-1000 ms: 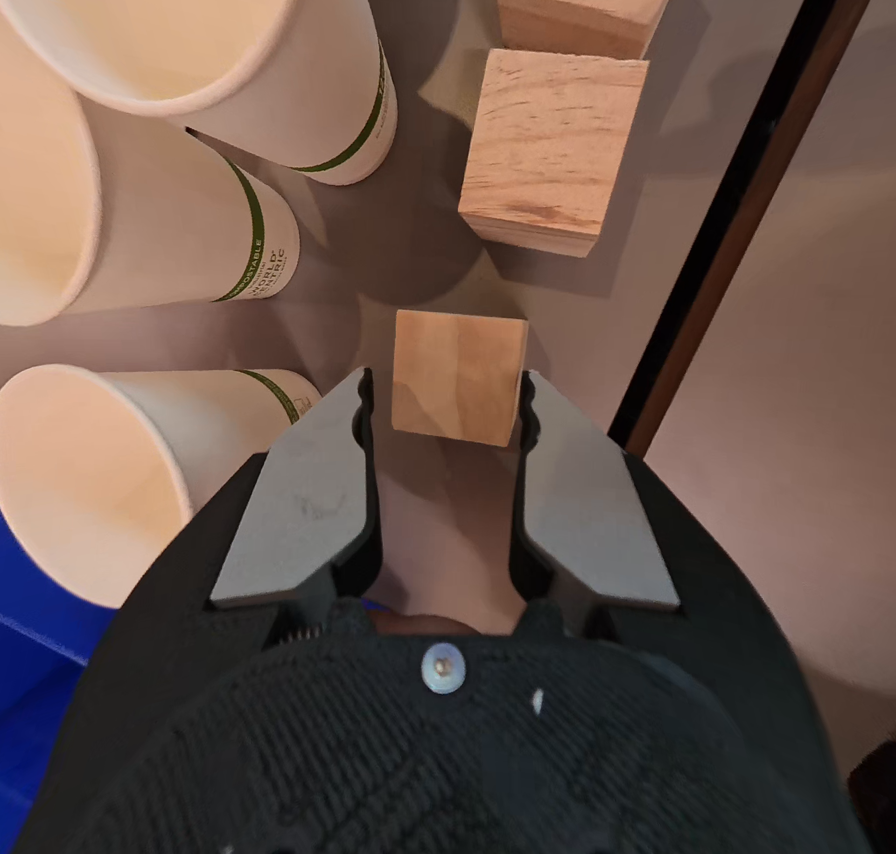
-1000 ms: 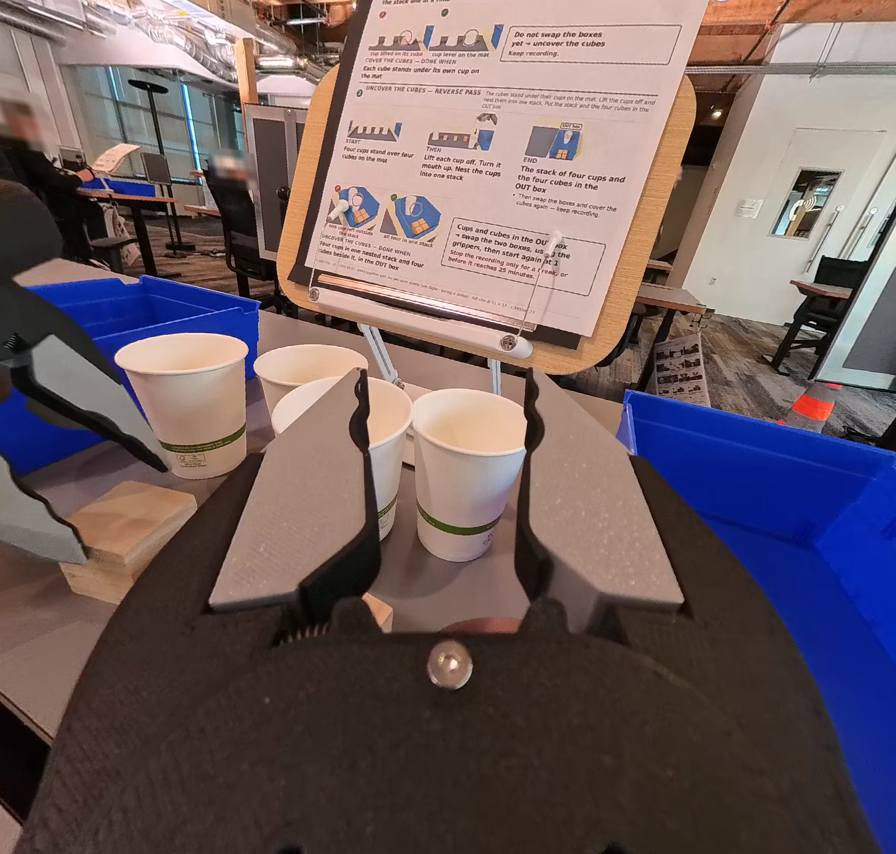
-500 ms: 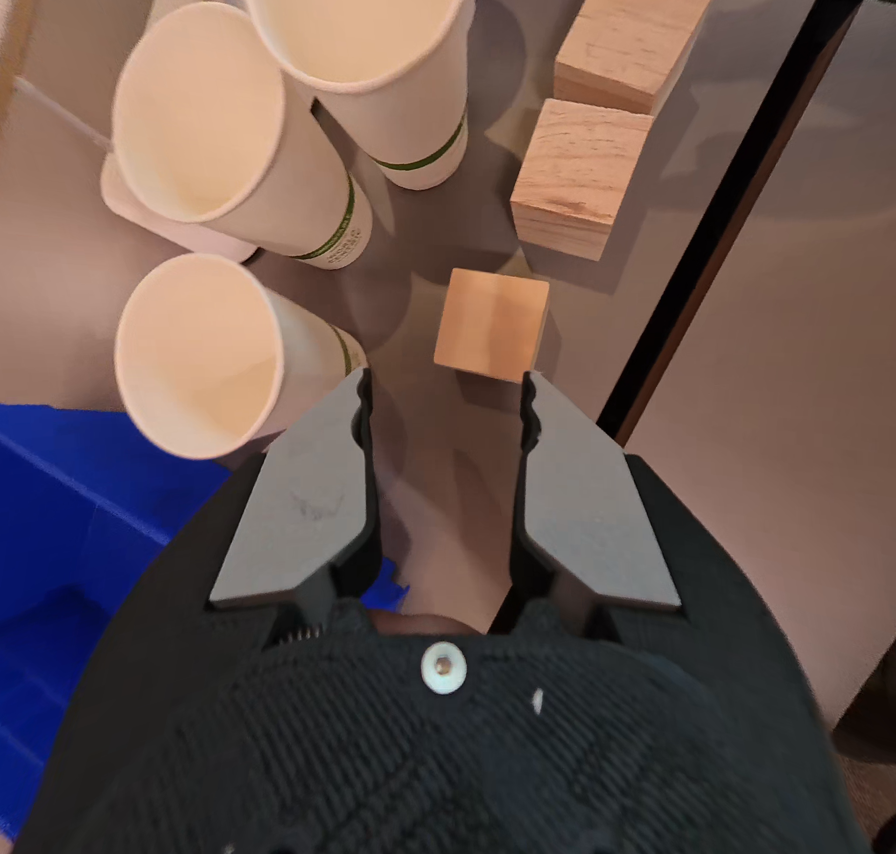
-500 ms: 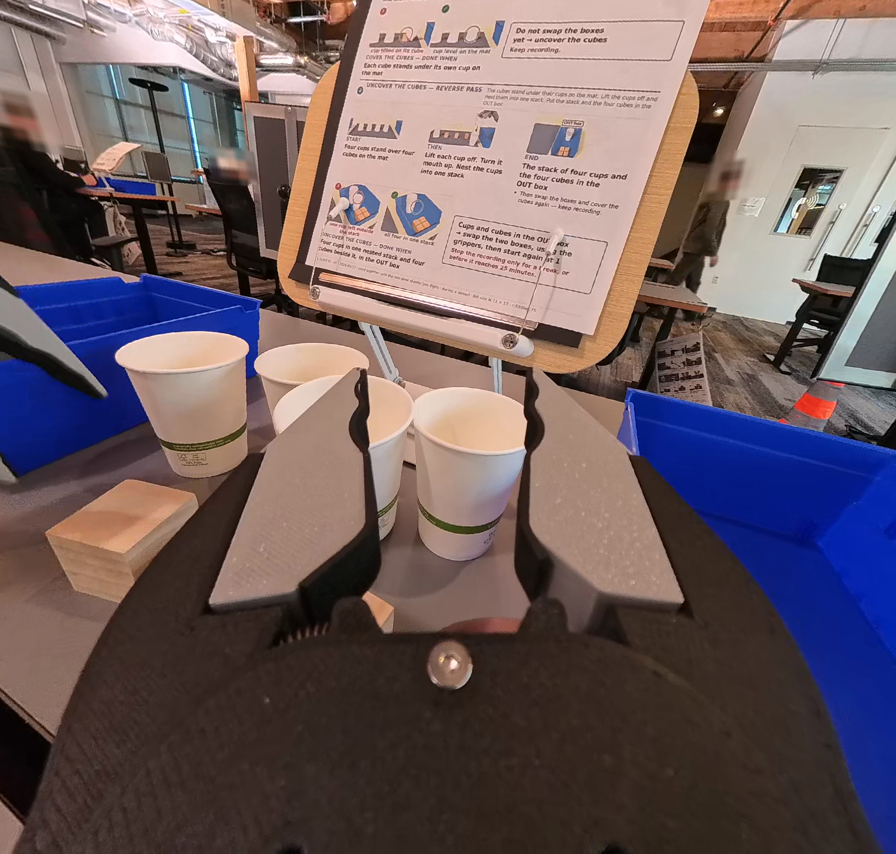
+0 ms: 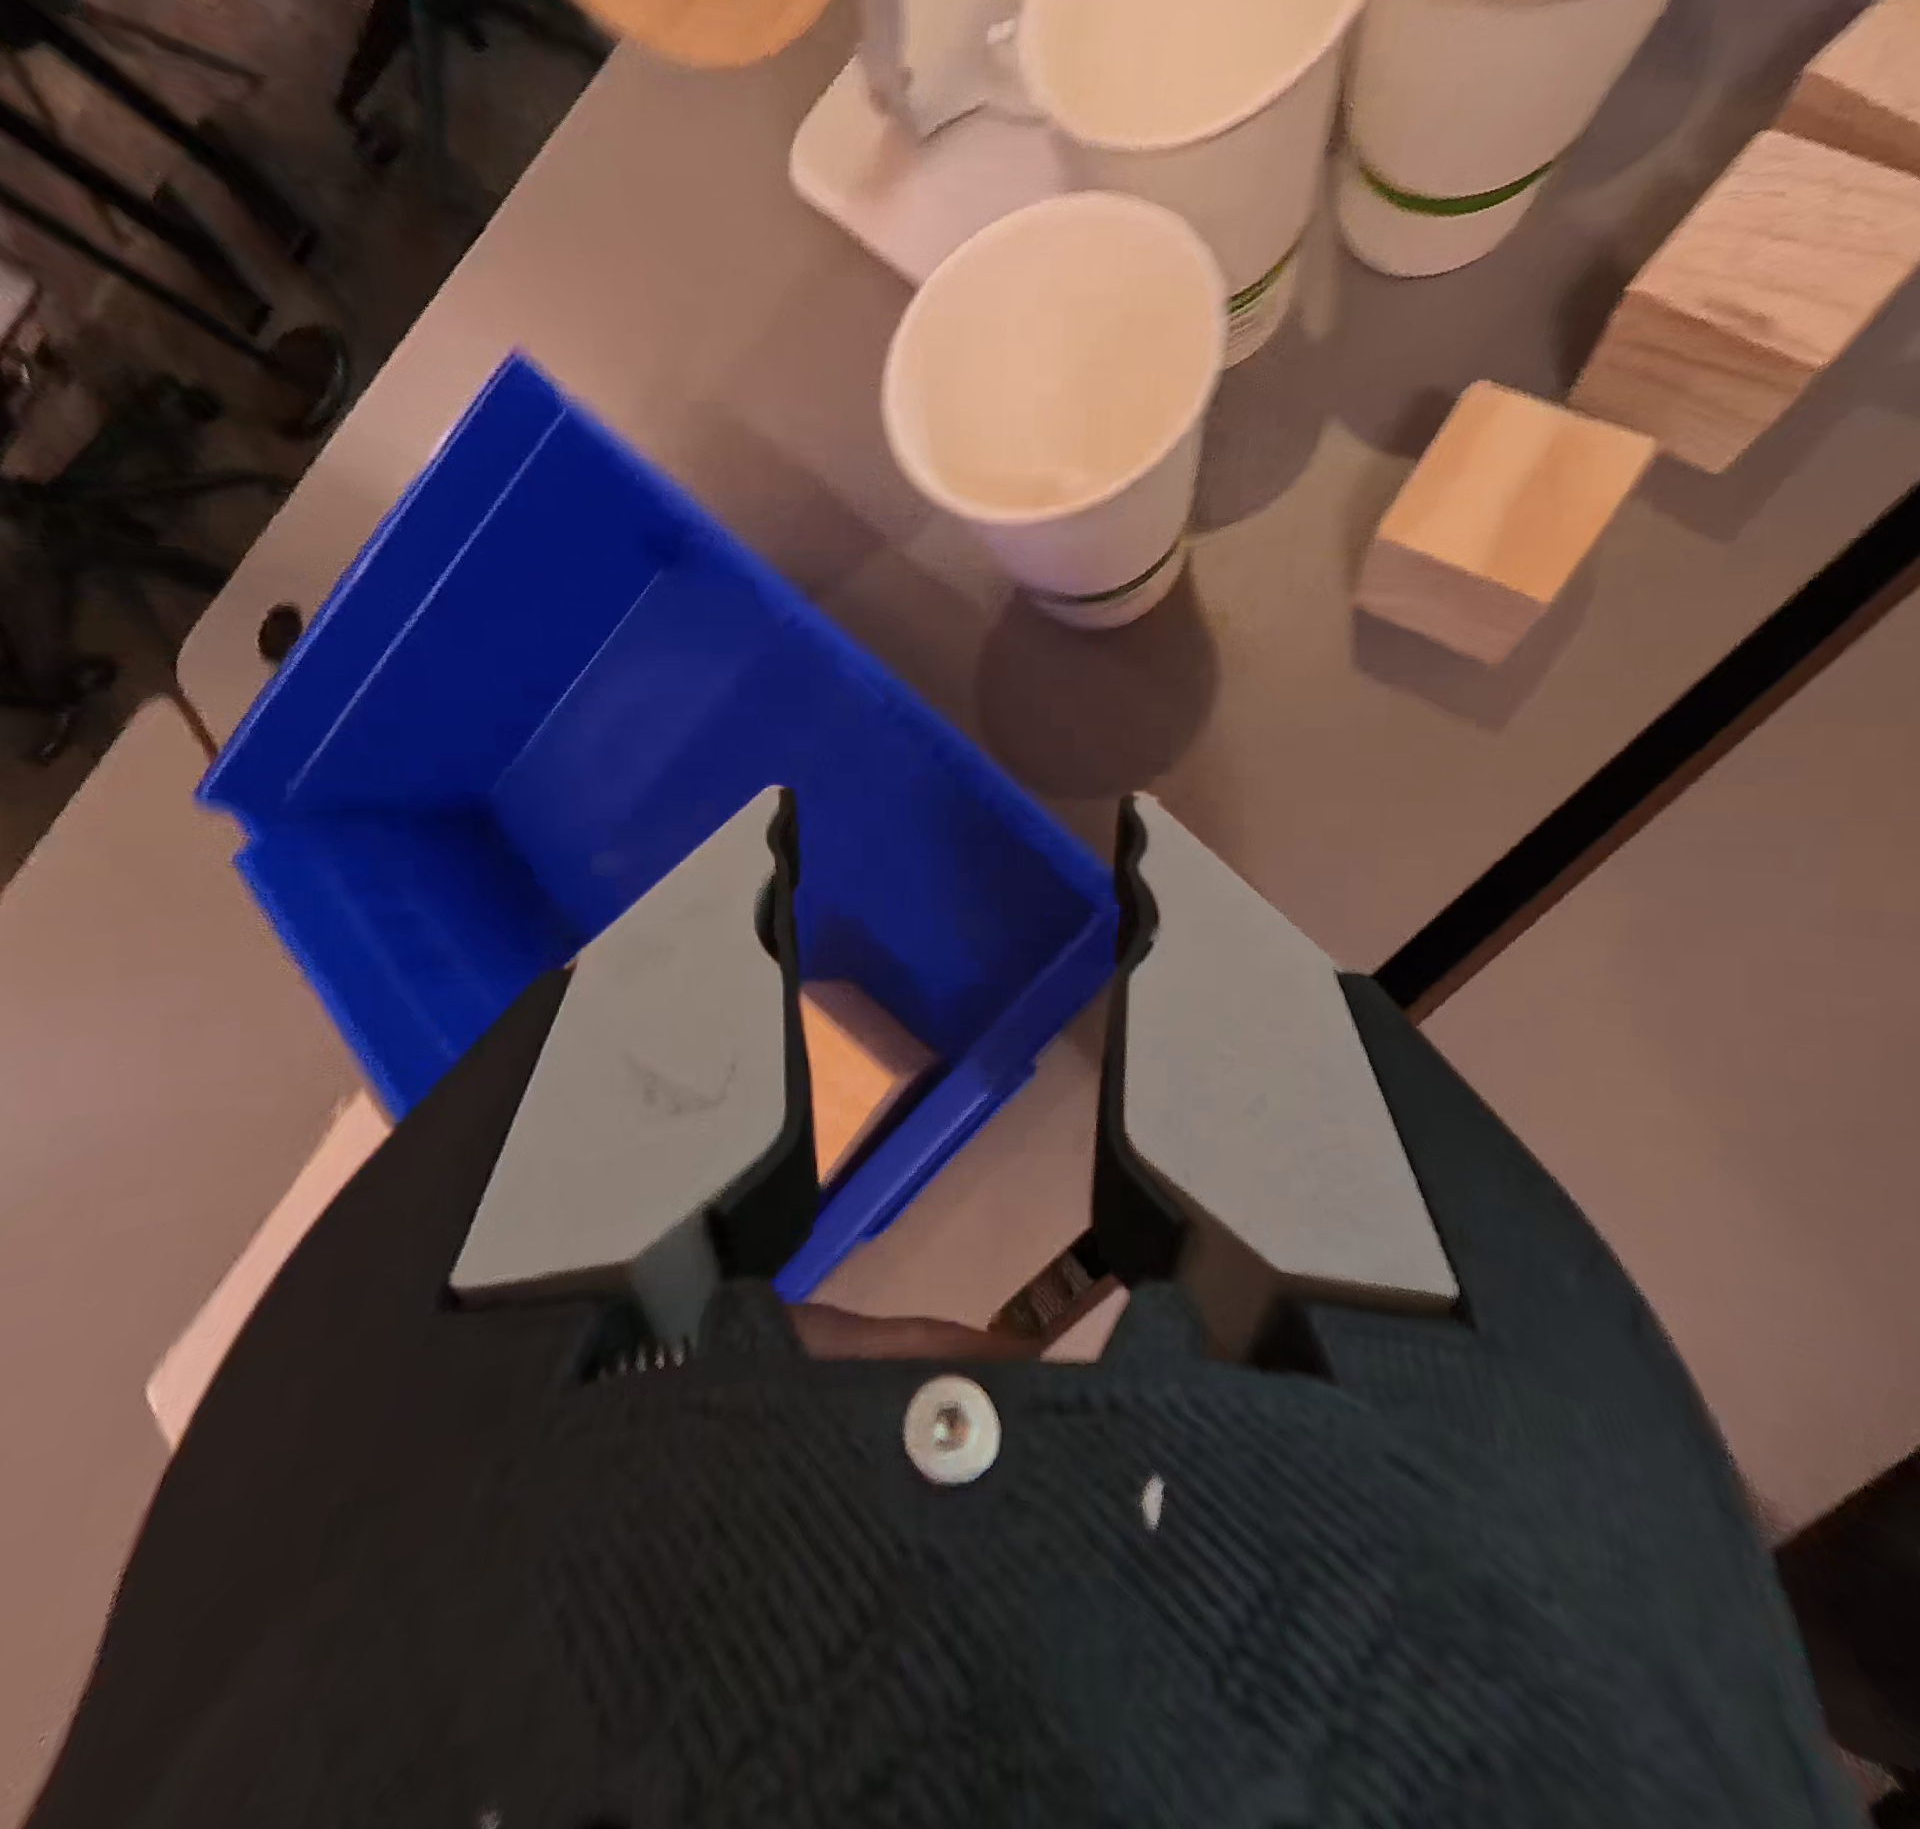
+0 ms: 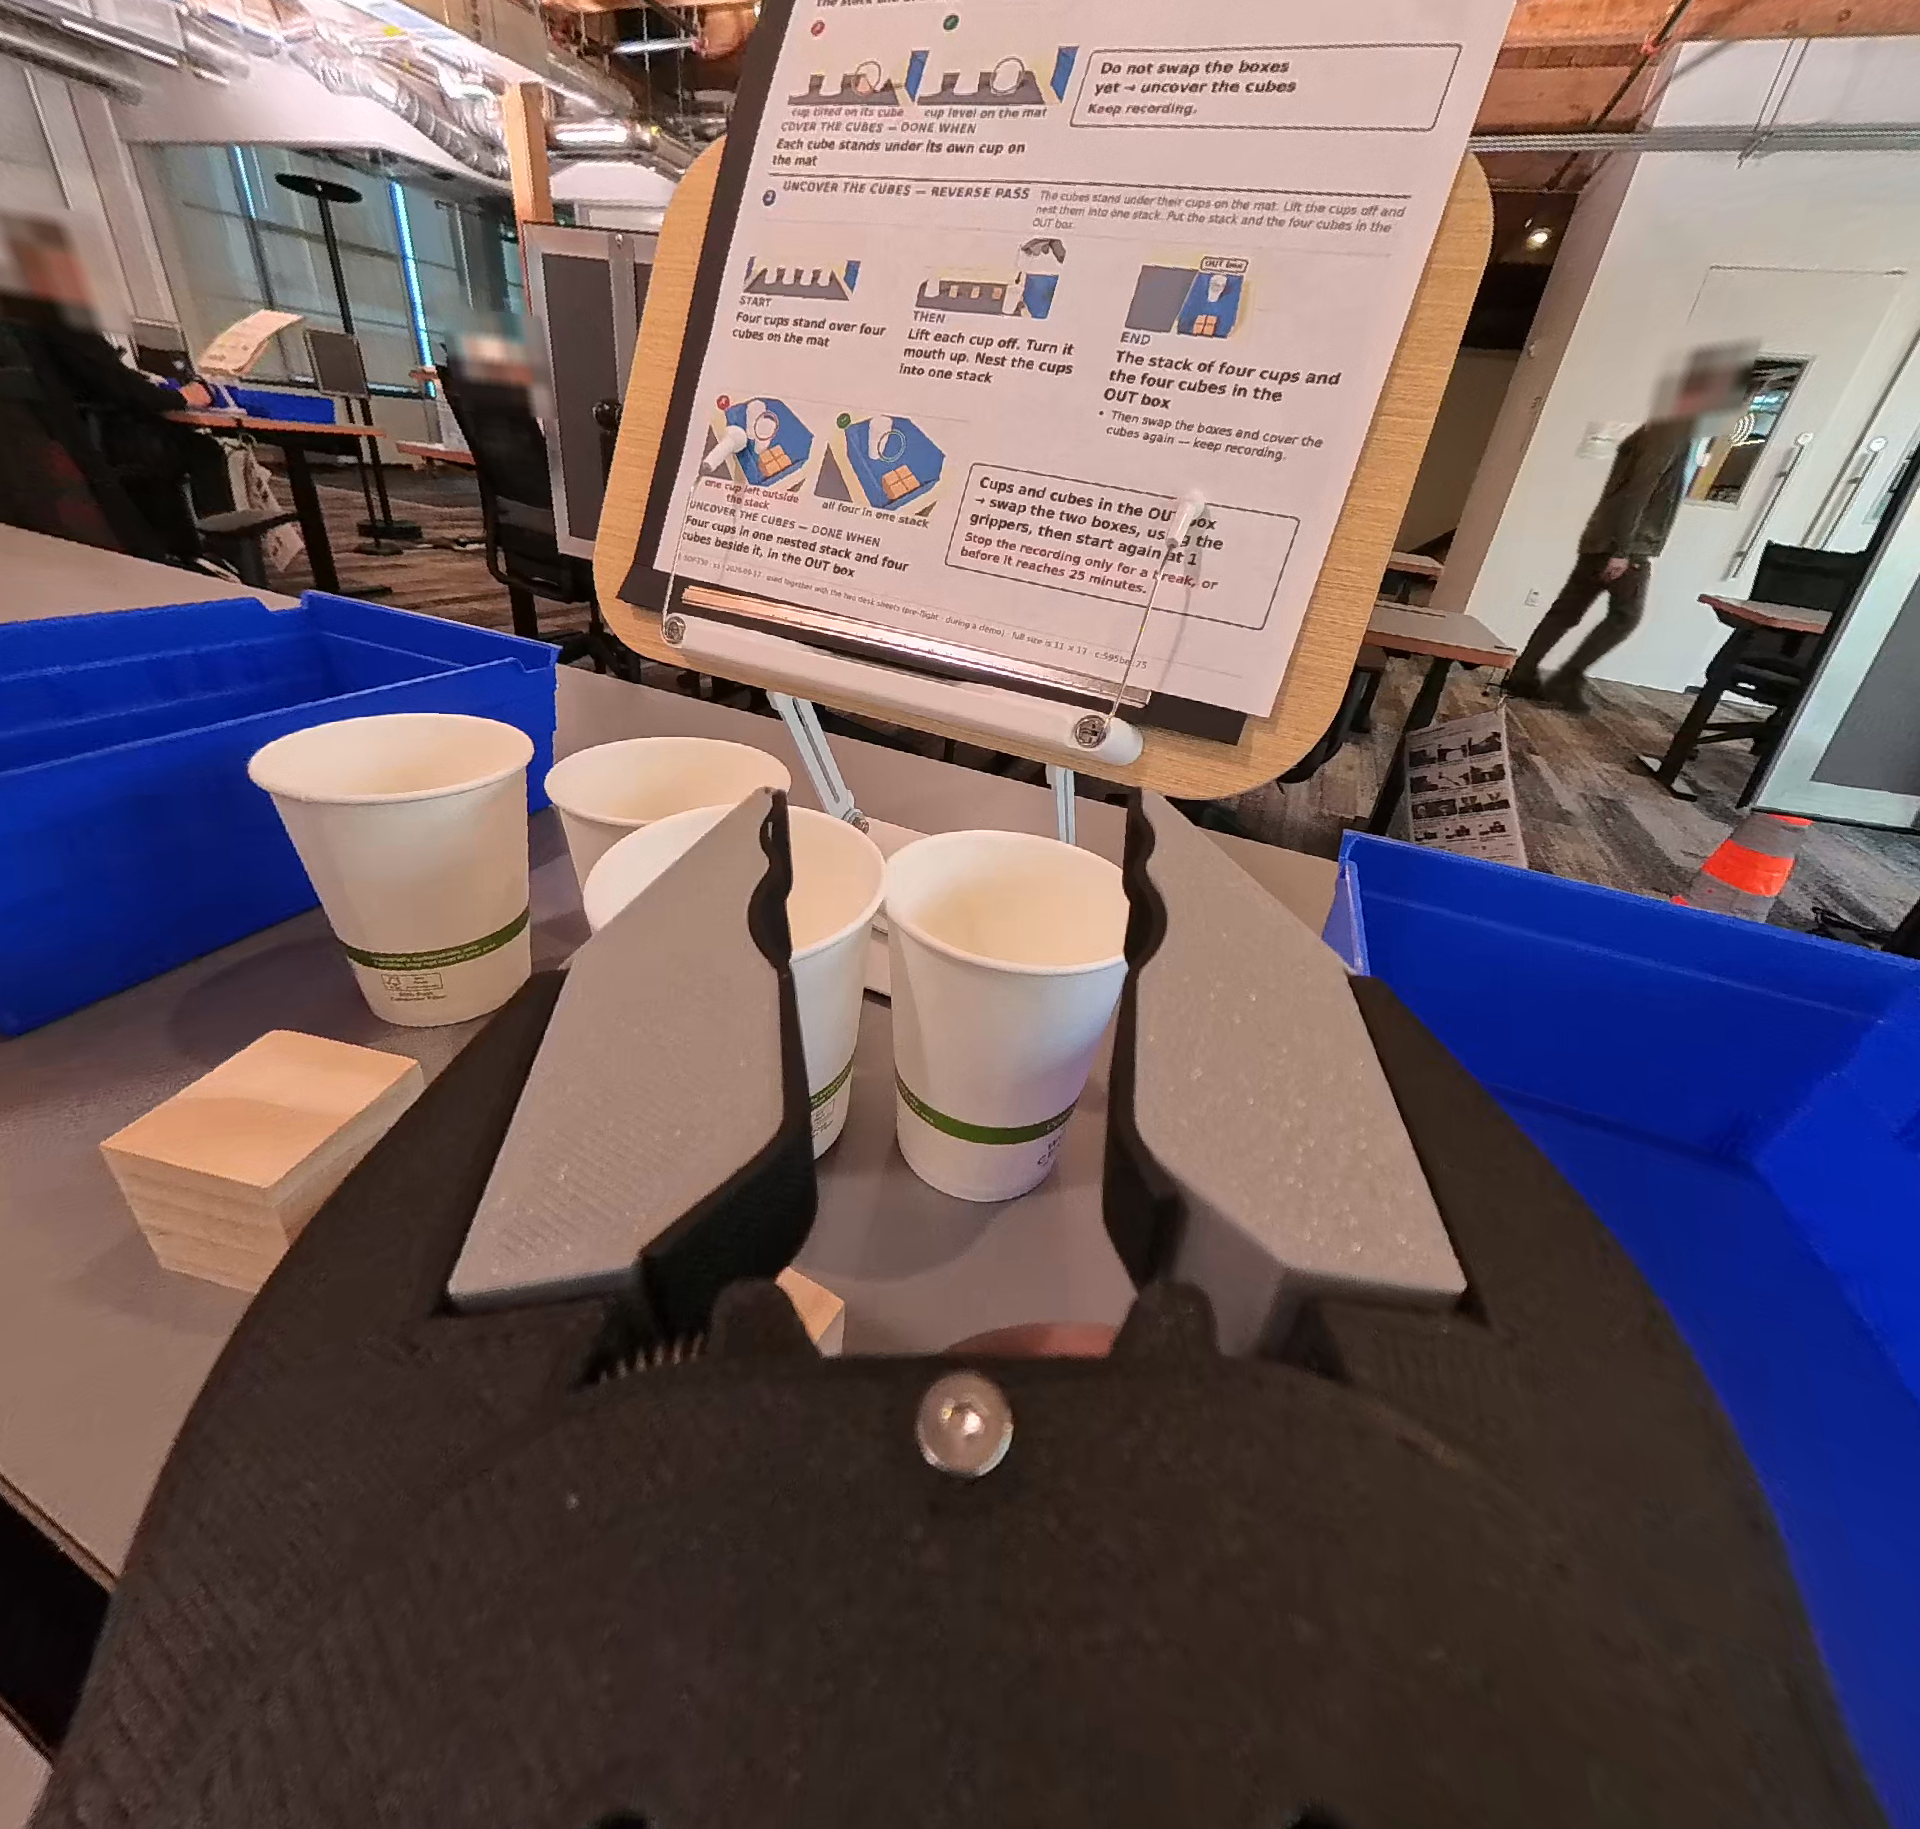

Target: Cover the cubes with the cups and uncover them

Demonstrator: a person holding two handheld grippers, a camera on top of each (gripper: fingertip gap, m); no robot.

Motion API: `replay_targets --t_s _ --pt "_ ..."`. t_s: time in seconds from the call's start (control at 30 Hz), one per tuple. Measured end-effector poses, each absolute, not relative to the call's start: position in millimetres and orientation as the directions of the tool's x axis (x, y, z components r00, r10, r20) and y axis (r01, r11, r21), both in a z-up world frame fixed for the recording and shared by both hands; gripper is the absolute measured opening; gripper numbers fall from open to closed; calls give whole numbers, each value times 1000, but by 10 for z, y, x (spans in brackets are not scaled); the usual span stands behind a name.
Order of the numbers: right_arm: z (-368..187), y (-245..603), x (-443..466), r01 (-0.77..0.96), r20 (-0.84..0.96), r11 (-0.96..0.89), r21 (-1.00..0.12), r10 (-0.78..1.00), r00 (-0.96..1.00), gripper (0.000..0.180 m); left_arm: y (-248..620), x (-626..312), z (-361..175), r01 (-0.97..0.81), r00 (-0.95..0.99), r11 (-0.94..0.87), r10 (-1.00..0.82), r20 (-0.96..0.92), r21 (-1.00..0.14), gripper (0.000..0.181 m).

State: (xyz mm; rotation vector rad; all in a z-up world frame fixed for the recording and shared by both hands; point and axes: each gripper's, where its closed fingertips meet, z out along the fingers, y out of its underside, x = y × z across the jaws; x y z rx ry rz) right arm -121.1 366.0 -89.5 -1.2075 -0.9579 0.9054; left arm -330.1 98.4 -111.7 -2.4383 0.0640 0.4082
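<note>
left gripper (image 5: 956, 844) is up over the near corner of the left blue bin (image 5: 582, 740), jaws spread, nothing between them. one wooden cube (image 5: 852, 1073) sits in that bin corner, directly under the gap and partly hidden behind the left finger (image 5: 665, 1073); view is motion-blurred so i can't tell how it sits against the bin wall. ahead-right of that gripper on the grey mat (image 5: 1299, 792): nearest paper cup (image 5: 1049, 397) mouth up, two more cups (image 5: 1195, 86) beyond it, a small cube (image 5: 1496, 522) to the right of the near cup, a bigger wooden block (image 5: 1766, 293) just past it, apart from it. right gripper (image 6: 951, 906) is low over the mat, jaws also spread and empty. straight ahead of its tips, two upright cups: one (image 6: 997, 1010) showing in the gap, one (image 6: 831, 948) behind the left finger. two further cups (image 6: 416, 865) off to its left, all mouth up. a pale wooden block (image 6: 249, 1145) lies left of the gripper on the mat. right blue bin (image 6: 1662, 1052) sits off to its right side. instruction sheet on a stand (image 6: 1039, 325) behind the cups. no cube is under a cup.
</note>
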Motion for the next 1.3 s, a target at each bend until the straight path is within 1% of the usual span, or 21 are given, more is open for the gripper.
replay_targets --t_s 0.07,0.13,0.23,0.33,0.4,0.47,0.53,0.6,0.7,0.73,0.8,0.97,1.13,1.3 --pt "-888 3653 -1210 -57 110 137 -989 934 339 62 764 -3546 -1156 -75 943 -819 128 -308 -570 60" --pt "-892 3644 -1216 -54 114 140 -989 935 337 62 535 -3822 -1245 -25 916 -858 186 -356 -513 60" --pt "-912 3642 -1228 -46 119 143 -989 934 337 62 311 -4010 -1478 44 919 -893 213 -333 -448 61" --pt "-917 3641 -1230 -43 124 147 -988 932 339 62 275 -4095 -1689 122 931 -887 258 -257 -446 61" --pt "-926 3645 -1232 -40 123 145 -989 932 340 62 284 -4127 -1849 204 932 -877 310 -188 -434 65" --pt "-937 3652 -1235 -37 123 144 -989 932 341 62 280 -4207 -1986 288 912 -865 379 -157 -411 68" --pt "-940 3656 -1236 -36 123 144 -989 932 341 62 313 -4279 -2076 354 887 -839 441 -135 -413 68" --pt "-941 3658 -1237 -36 123 144 -989 932 341 62 331 -4277 -2183 399 876 -831 470 -105 -389 69" --pt "-937 3658 -1235 -38 120 142 -989 933 340 62 240 -4330 -2344 418 862 -851 482 -157 -318 77" --pt "-932 3656 -1234 -40 120 141 -989 933 339 62 236 -4315 -2385 427 862 -851 485 -146 -306 78" --pt "-921 3651 -1230 -44 118 141 -989 934 338 62 239 -4269 -2457 427 870 -857 476 -126 -287 71" --pt "-919 3644 -1230 -46 116 139 -989 935 335 62 249 -4272 -2461 376 888 -884 430 -163 -279 70" --pt "-906 3646 -1221 -52 110 136 -989 936 336 62 285 -4285 -2349 352 889 -877 422 -176 -327 68" --pt "-898 3636 -1220 -56 108 134 -989 937 333 62 385 -4197 -1990 313 895 -850 413 -167 -424 68"
